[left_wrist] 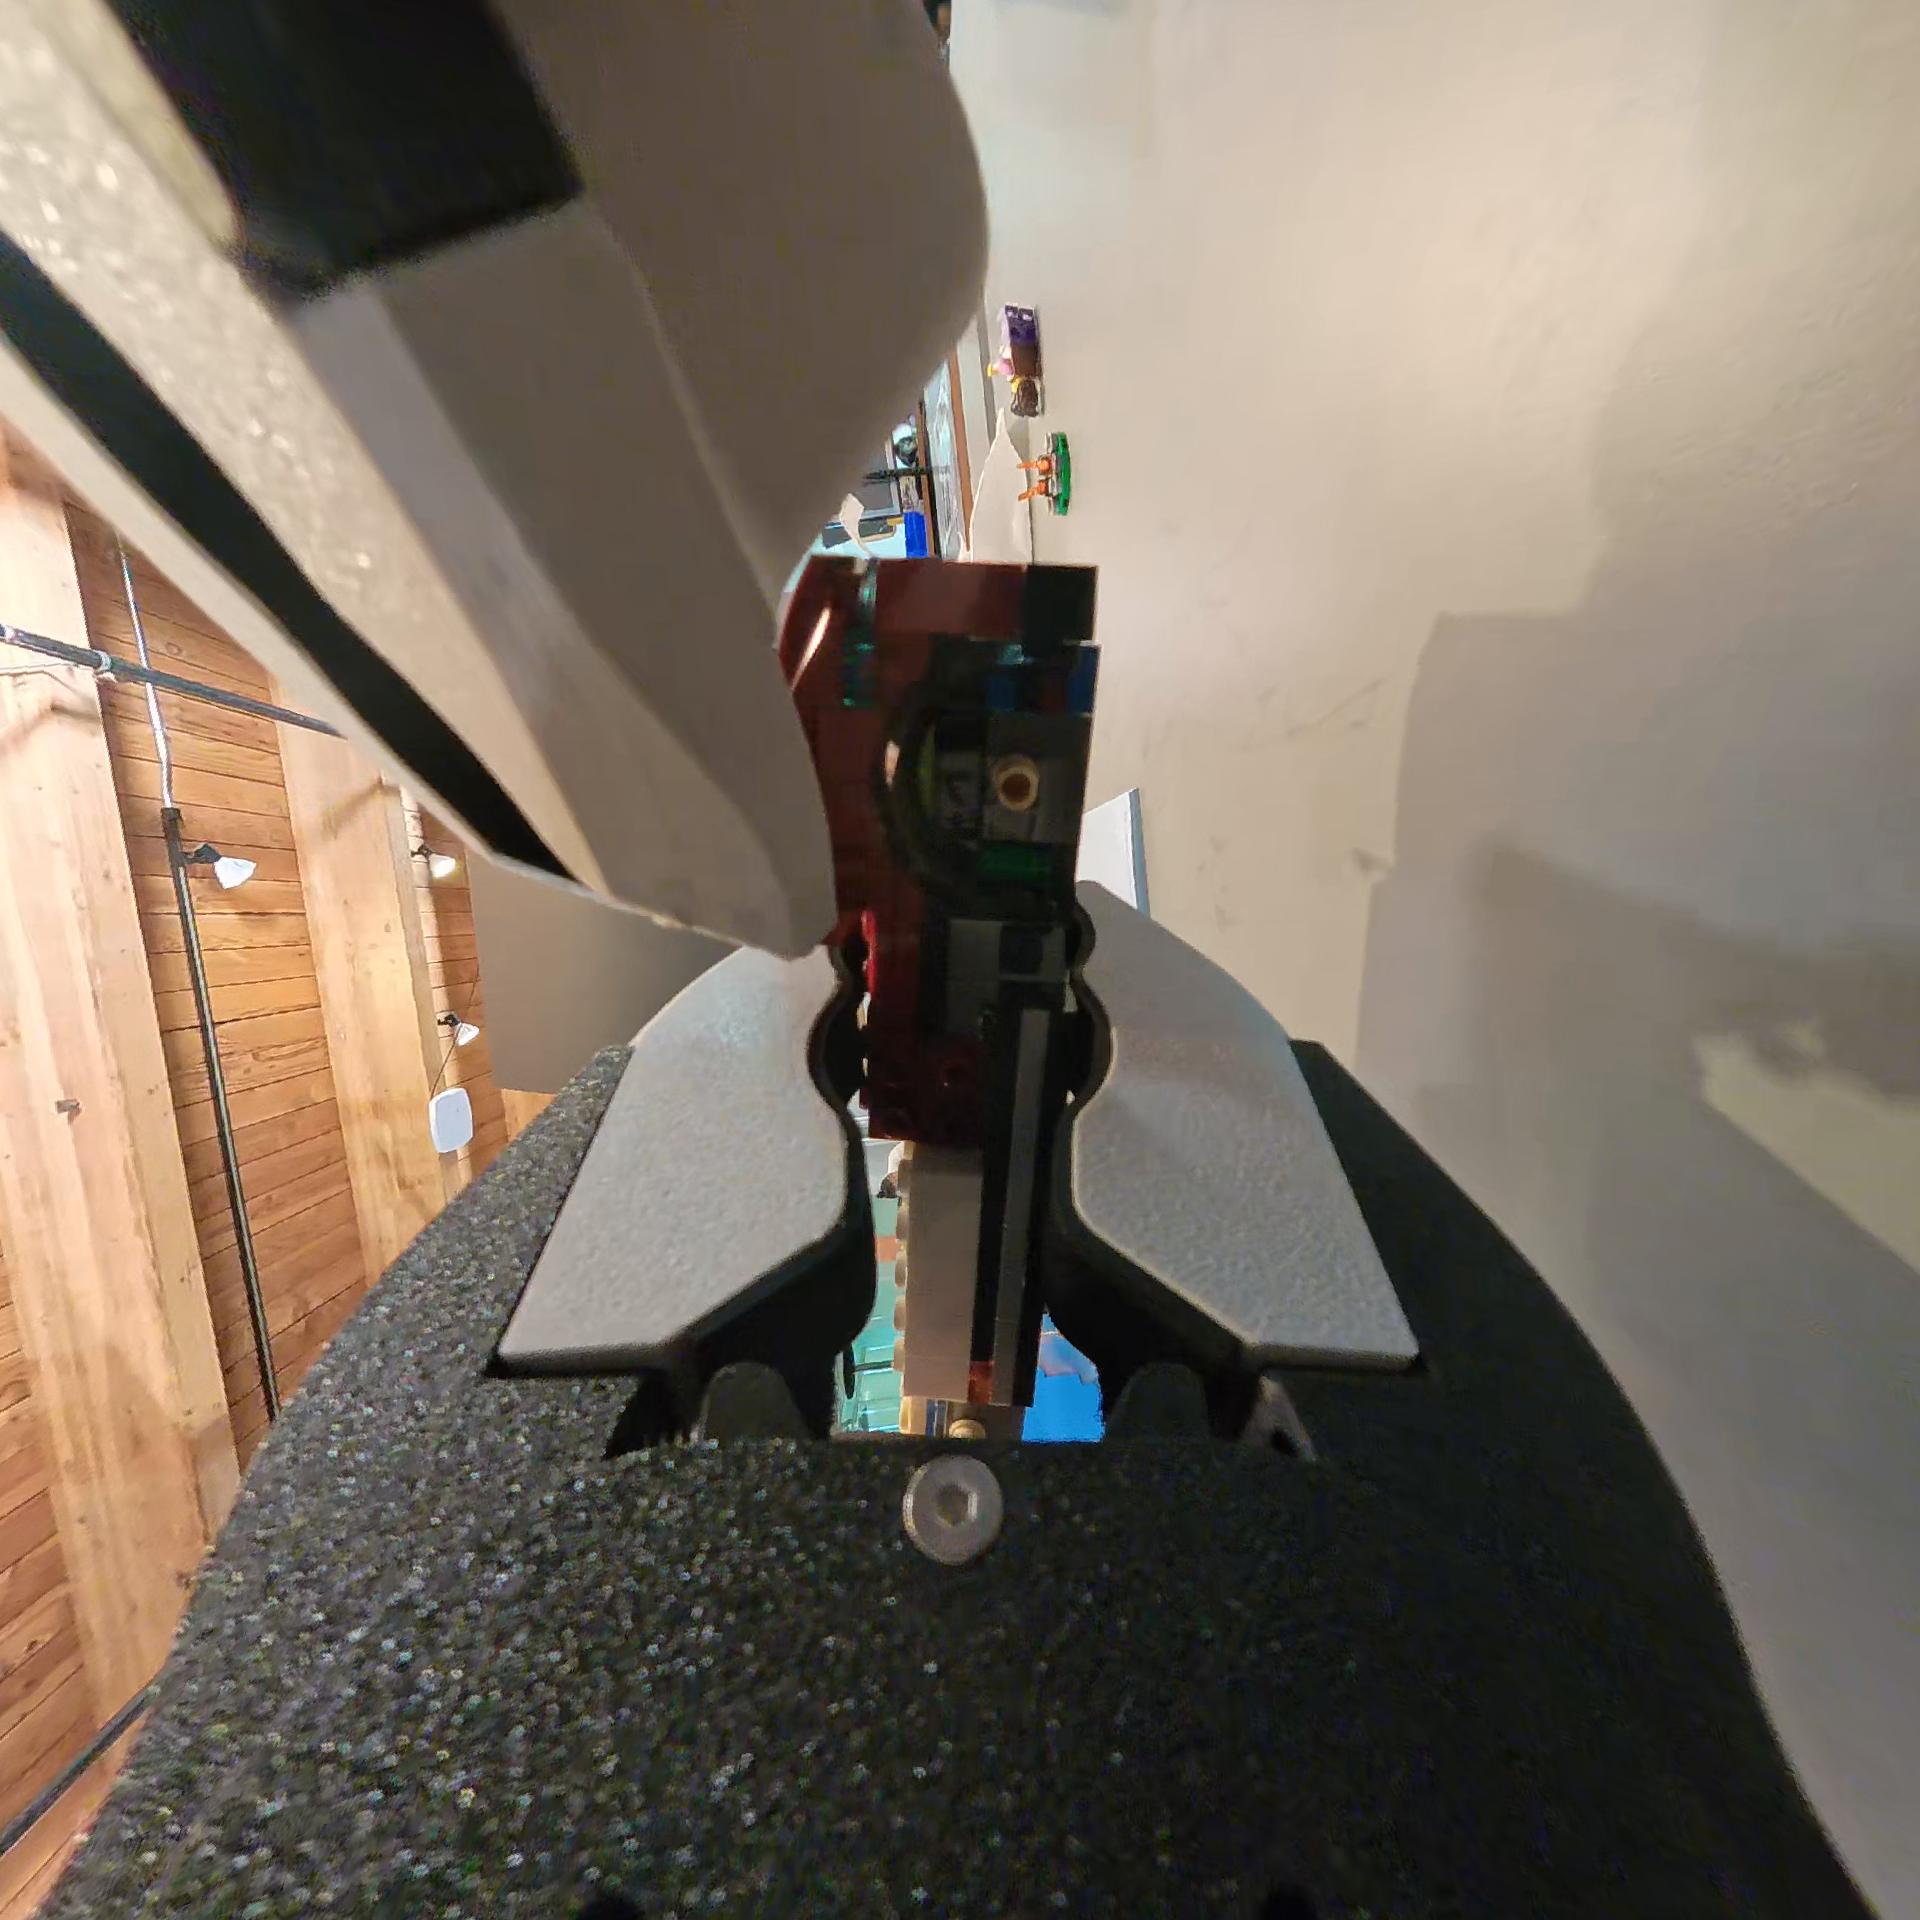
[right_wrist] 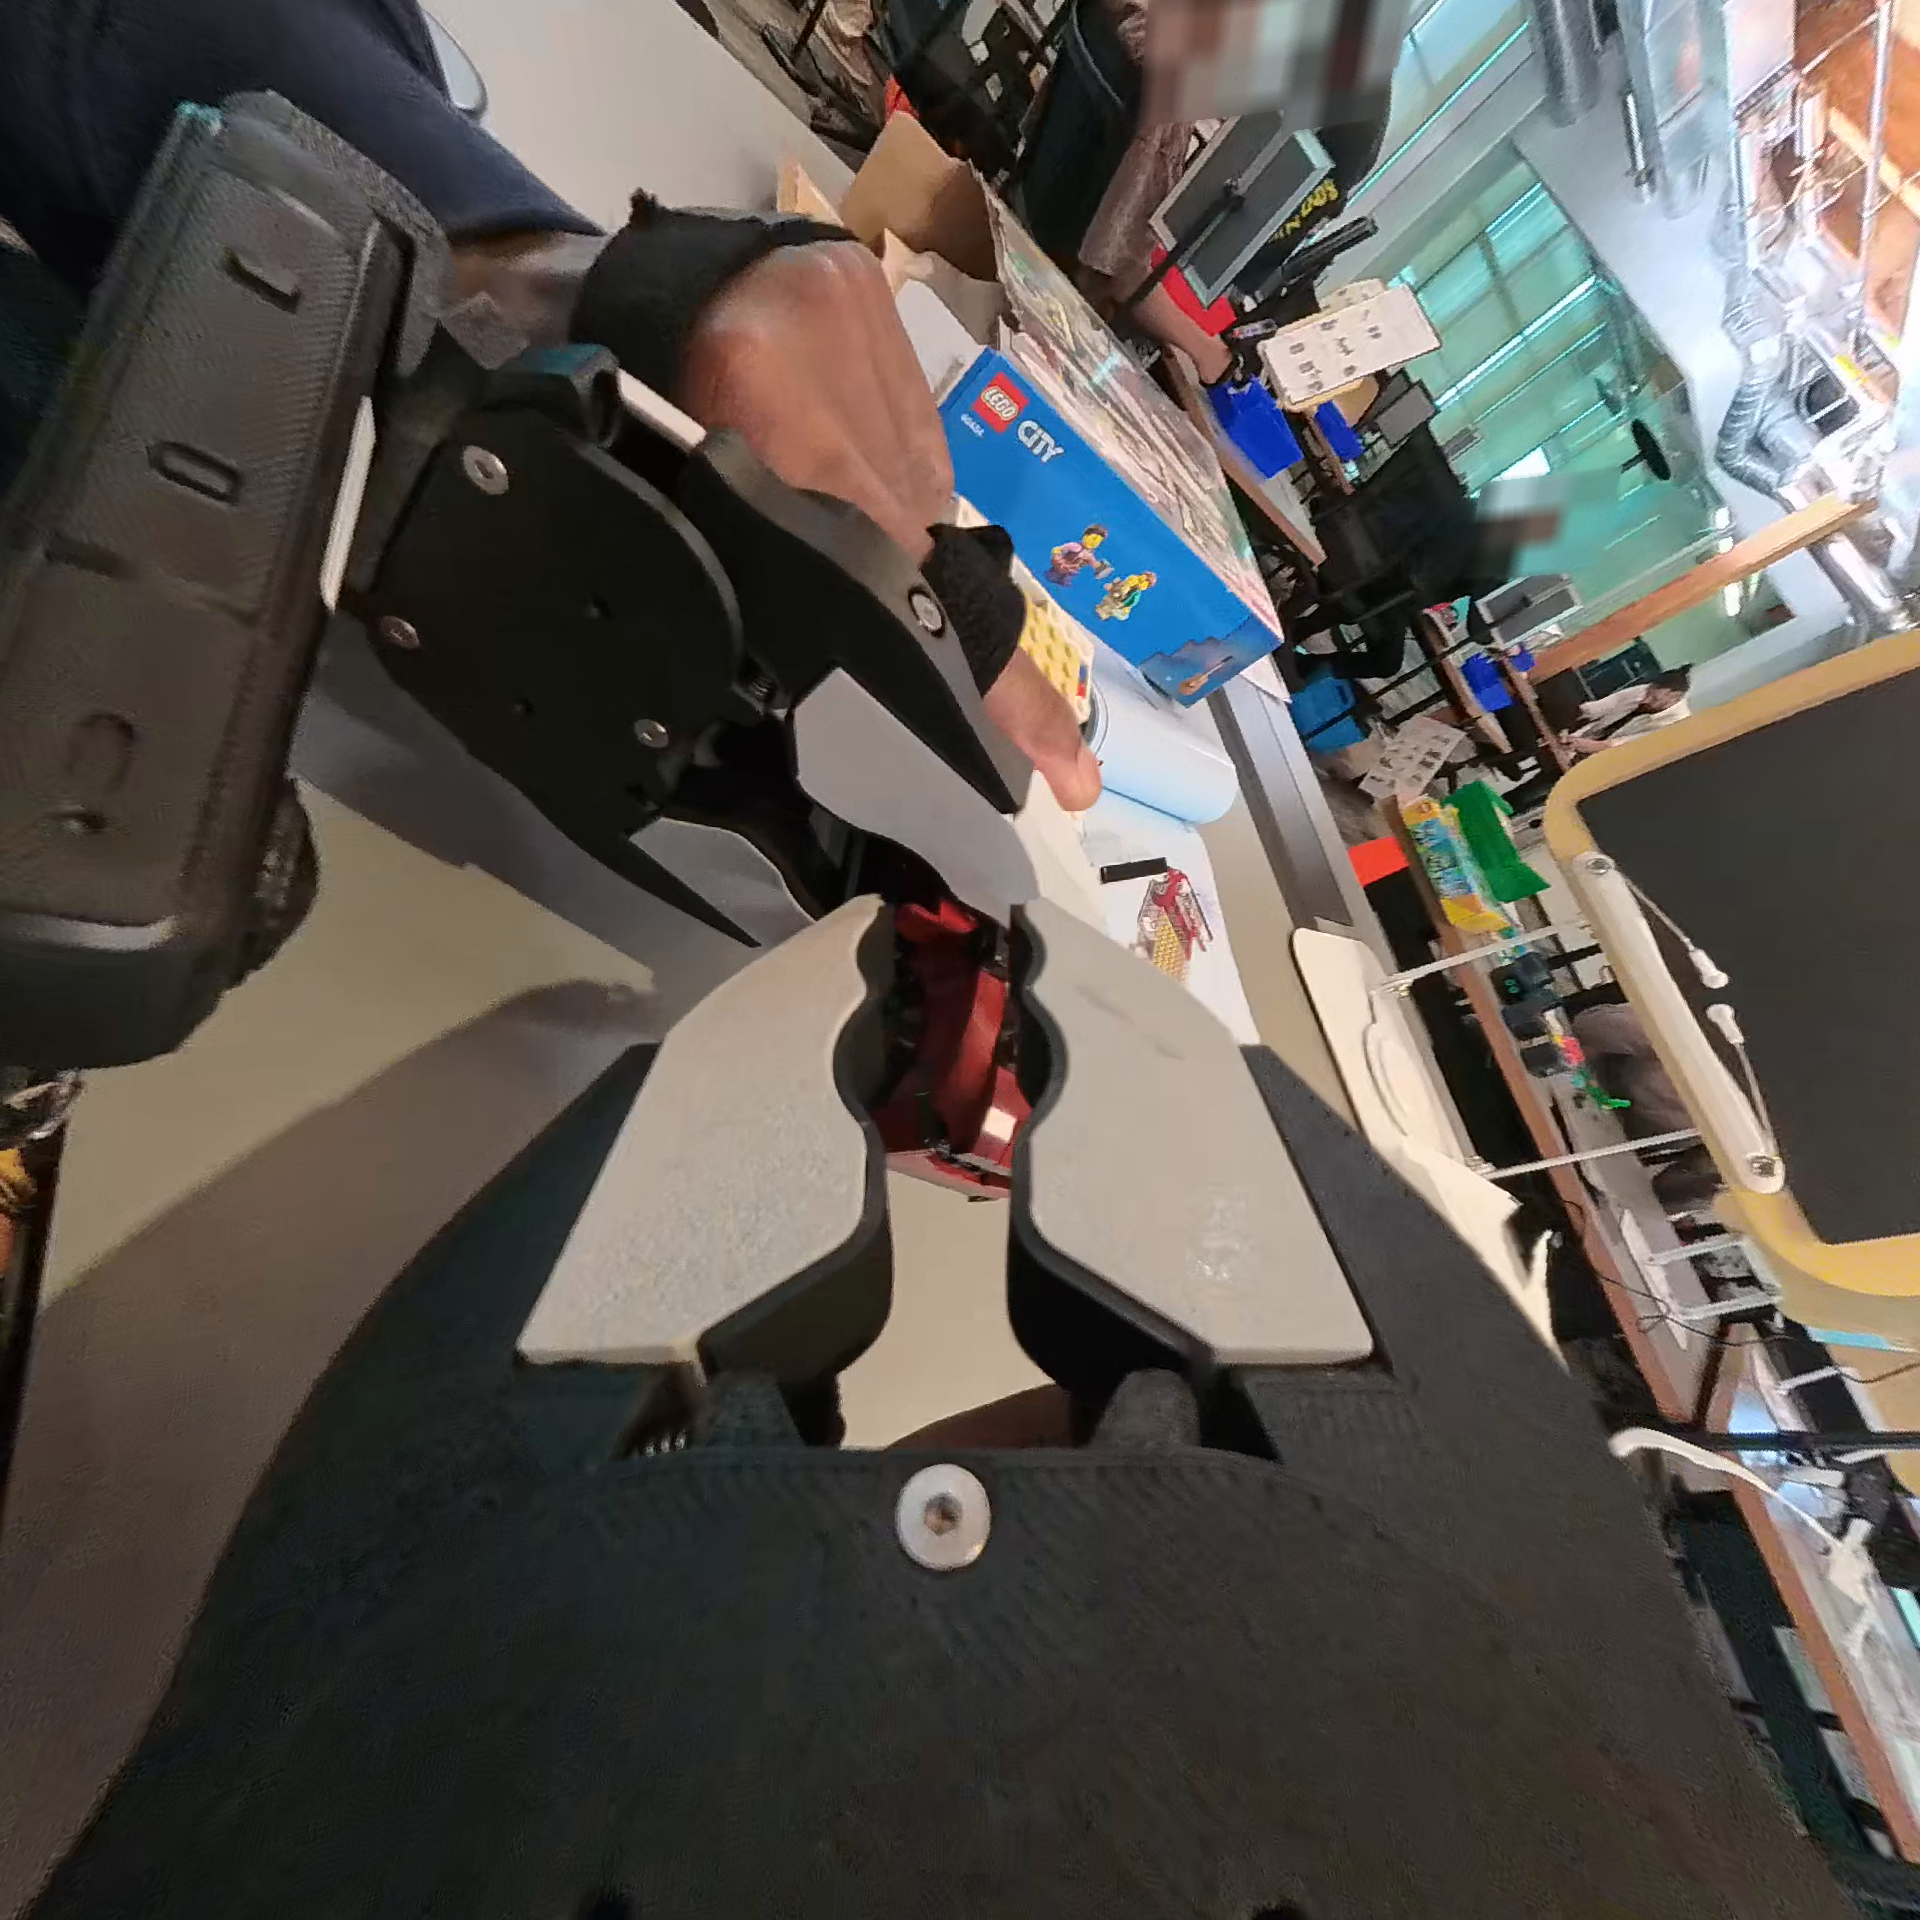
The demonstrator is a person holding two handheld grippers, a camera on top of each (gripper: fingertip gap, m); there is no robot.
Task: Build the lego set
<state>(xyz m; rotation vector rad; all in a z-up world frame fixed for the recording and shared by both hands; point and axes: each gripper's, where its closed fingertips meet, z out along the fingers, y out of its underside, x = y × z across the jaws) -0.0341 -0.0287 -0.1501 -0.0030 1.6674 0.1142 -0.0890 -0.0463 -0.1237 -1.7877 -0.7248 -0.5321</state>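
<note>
The left gripper (left_wrist: 961,997) is being kept at a narrow gap, and a dark red and black brick model (left_wrist: 956,831) is being clamped between its two grey fingers (left_wrist: 727,1122), with both inner edges pressed against the model's sides. In the left wrist view the model's long axis is being held in line with the fingers, its far end pointing away from the camera and reaching well past the fingertips. The model is being shown as dark red down one side and black and dark grey down the other, with small blue and green pieces, a tan round stud and a pale grey strip near the gripper's base.

The right gripper (right_wrist: 951,997) is also being kept narrow, closed on the same brick model (right_wrist: 951,1049), whose red side is being gripped between its fingers (right_wrist: 1143,1132); a finger of the right gripper (left_wrist: 665,727) is being laid against the model's red side in the left wrist view. The left gripper (right_wrist: 831,831) is being held by a gloved hand (right_wrist: 831,416) above a pale table (right_wrist: 312,1091). Farther off on the table a blue toy box (right_wrist: 1122,540), a light blue roll (right_wrist: 1174,769) and a small red and yellow brick build (right_wrist: 1169,925) are lying.
</note>
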